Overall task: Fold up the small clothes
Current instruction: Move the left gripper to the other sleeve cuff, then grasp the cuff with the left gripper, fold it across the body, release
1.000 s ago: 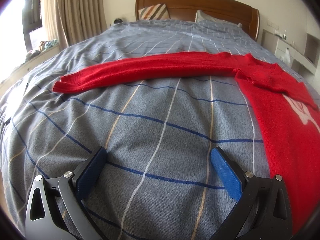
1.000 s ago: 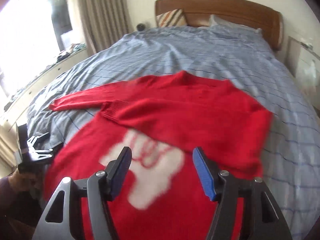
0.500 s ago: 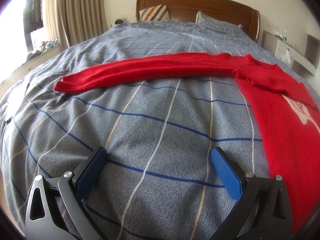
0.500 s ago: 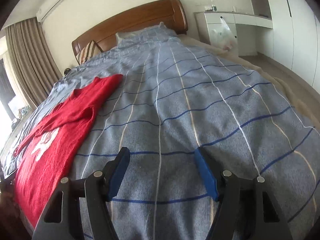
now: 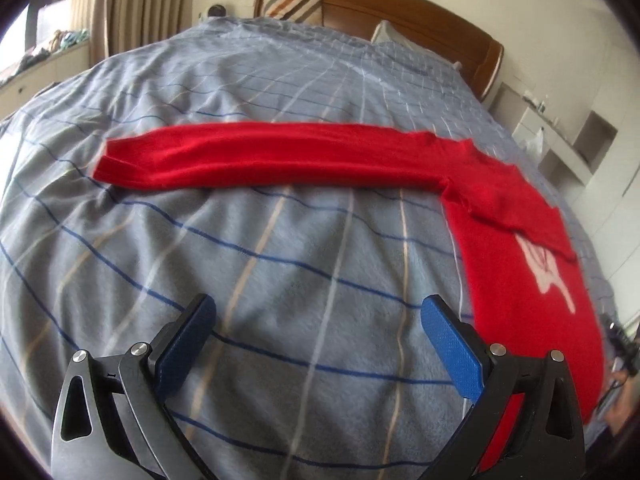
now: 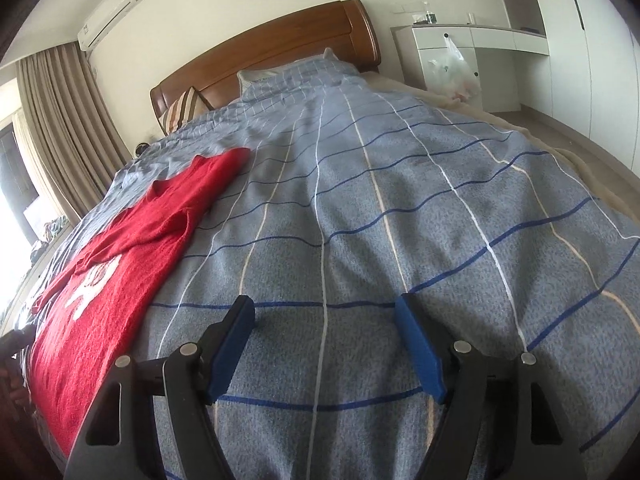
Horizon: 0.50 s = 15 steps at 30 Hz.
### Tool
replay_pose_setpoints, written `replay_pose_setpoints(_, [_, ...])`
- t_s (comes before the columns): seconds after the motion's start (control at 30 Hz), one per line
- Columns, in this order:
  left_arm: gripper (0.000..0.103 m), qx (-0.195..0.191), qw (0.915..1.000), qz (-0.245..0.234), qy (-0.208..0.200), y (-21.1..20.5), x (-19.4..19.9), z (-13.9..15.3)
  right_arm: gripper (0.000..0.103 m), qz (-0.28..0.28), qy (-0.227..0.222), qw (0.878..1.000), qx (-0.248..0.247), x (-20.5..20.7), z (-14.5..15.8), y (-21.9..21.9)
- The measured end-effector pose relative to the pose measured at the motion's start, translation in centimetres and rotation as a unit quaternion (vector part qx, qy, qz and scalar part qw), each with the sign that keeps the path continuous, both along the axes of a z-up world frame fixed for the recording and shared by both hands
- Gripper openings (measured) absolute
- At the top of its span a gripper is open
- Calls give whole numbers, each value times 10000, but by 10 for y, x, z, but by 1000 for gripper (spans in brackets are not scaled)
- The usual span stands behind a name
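Your right hand-held gripper [image 6: 324, 344] has just spread wider, empty over bare bed [image 6: 400, 208], off the red sweater [image 6: 120, 264] at frame left; your left hand-held gripper [image 5: 318, 344] gapes empty too, with the long sleeve [image 5: 260, 156] unfolded.

From my left gripper [image 5: 318, 312] I see its two blue pads standing wide apart, with only the grey checked bedcover [image 5: 280, 260] between them. A red sweater [image 5: 520, 240] lies flat on the cover, its body at the right with a white figure on it, and one long sleeve [image 5: 260, 158] stretched out to the left. Behind are a wooden headboard [image 5: 400, 8] and beige curtains [image 5: 132, 4].
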<state>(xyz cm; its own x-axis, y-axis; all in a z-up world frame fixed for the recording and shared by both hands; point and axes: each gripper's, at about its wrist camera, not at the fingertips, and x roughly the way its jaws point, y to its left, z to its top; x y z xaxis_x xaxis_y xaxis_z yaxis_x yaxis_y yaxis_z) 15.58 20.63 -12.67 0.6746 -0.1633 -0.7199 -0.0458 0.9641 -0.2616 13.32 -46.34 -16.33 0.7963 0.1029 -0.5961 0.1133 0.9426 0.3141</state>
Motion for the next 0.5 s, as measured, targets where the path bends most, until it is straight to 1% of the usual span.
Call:
replay_pose_setpoints(0.1, [102, -244, 9978, 622, 23, 57, 18, 17, 74, 13, -24, 10000, -2, -1, -1, 0])
replay_pose_setpoints(0.13, [102, -307, 9955, 890, 67, 76, 25, 18, 74, 17, -31, 10000, -6, -1, -1, 0])
replay_pose_setpoints(0.2, [102, -420, 9878, 1476, 275, 114, 42, 15, 74, 15, -35, 10000, -10, -1, -2, 0])
replay_pose_setpoints(0.23, [101, -540, 9837, 1670, 391, 128, 50, 11, 74, 15, -31, 10000, -11, -1, -2, 0])
replay_pose_setpoints(0.3, [97, -805, 9793, 1768, 569, 145, 64, 3, 74, 14, -24, 10000, -19, -1, -2, 0])
replay_pose_setpoints(0.37, [76, -925, 9797, 1631, 712, 145, 80, -5, 74, 7, -8, 10000, -44, -1, -2, 0])
replay_pose_setpoints(0.4, [71, -959, 9799, 1557, 802, 142, 87, -9, 74, 3, 2, 10000, -59, 0, -2, 0])
replay_pose_setpoints(0.43, [57, -981, 9795, 1526, 871, 139, 93, -12, 74, 0, 12, 10000, -74, 0, -2, 1])
replay_pose_setpoints(0.47, [31, -991, 9787, 1544, 920, 137, 97, -15, 74, -3, 21, 10000, -90, 0, -2, 1])
replay_pose_setpoints(0.5, [13, -1002, 9772, 1613, 949, 136, 100, -16, 74, -6, 27, 9999, -102, 1, -2, 1])
